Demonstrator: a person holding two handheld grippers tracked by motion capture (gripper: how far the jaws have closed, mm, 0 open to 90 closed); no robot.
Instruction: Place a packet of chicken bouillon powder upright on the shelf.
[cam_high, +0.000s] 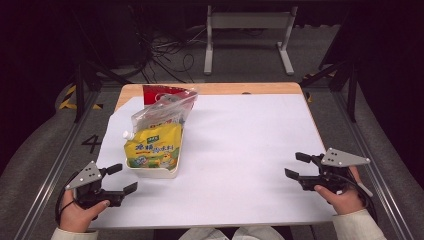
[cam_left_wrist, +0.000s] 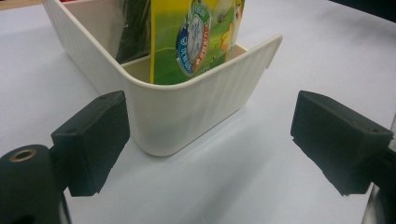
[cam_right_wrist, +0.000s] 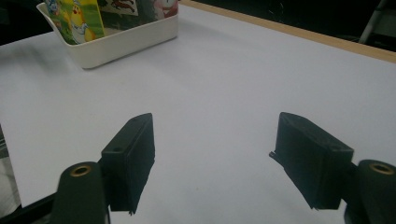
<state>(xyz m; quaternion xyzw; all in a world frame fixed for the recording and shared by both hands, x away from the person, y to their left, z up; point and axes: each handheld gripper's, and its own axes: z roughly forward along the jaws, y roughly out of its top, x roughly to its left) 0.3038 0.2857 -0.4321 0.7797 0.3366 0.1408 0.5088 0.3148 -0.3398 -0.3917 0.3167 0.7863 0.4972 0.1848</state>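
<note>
High view, bin: the white ribbed bin (cam_high: 152, 169) stands at about 10 o'clock from the middle of the desk (cam_high: 240, 150), packed with upright pouches; the yellow spouted pouch (cam_high: 151, 146) is in front, a clear bag (cam_high: 159, 114) and a red packet (cam_high: 162, 93) behind it.
High view, left hand-held gripper (cam_high: 120, 178): released, jaws spread, nothing between them, low over the desk at 7 o'clock, just beside the bin's near corner.
High view, right hand-held gripper (cam_high: 296, 166): released and empty, at 4 o'clock, well apart from the bin.
High view, room: white sheet over a wooden top, bare floor around it, cables and a metal frame at 12 o'clock.
Left gripper view, bin: the rounded corner (cam_left_wrist: 163, 116) lies between the spread jaws, touching neither; the yellow pouch (cam_left_wrist: 196, 37) rises behind the wall.
Left gripper view, procedure: judged step is a reach for the bin or front pouch. Straddle one wall, not the corner, and clench only once both pads are square to it.
Right gripper view, bin: it sits at 11 o'clock (cam_right_wrist: 126, 39), far off across the bare white sheet.
Right gripper view, procedure: bring this side nearer before any lift, since a thin-walled bin held by one wall will likely tip.
</note>
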